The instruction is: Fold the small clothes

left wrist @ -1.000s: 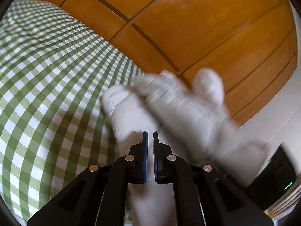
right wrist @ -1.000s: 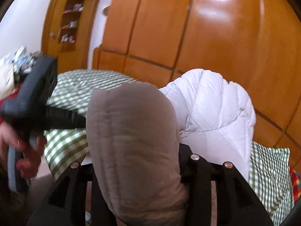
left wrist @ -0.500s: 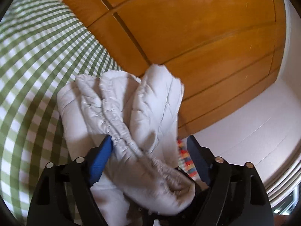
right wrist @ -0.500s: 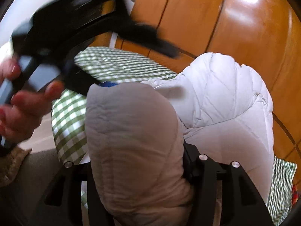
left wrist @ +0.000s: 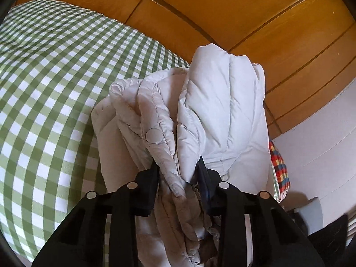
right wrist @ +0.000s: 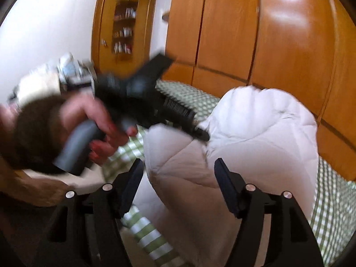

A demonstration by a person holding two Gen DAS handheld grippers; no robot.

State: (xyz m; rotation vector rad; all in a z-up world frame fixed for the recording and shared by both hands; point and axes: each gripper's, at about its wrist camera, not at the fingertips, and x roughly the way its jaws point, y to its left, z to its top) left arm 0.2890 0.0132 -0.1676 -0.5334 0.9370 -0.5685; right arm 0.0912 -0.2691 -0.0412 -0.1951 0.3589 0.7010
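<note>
A white quilted puffer jacket (left wrist: 222, 102) lies bunched on a green-and-white checked bed cover (left wrist: 55, 77). My left gripper (left wrist: 178, 169) is shut on a thick fold of it near a round snap button, with fabric filling the gap between the fingers. In the right wrist view the jacket (right wrist: 267, 133) shows as a puffy mound. My right gripper (right wrist: 179, 170) stands wide open around a padded fold, and its pads look apart from the cloth. A hand (right wrist: 106, 129) holds the left gripper (right wrist: 202, 135), blurred, with its tip on the jacket.
Orange wooden wardrobe doors (left wrist: 222, 11) stand close behind the bed. A multicoloured checked cloth (left wrist: 279, 166) peeks out at the right bed edge beside a white wall. An open shelf (right wrist: 124, 26) with small items is far left. The checked cover (right wrist: 329, 200) continues to the right.
My left gripper opened, moved onto the jacket and closed on its fold. My right gripper, which held a padded part of the jacket, has opened and let it go.
</note>
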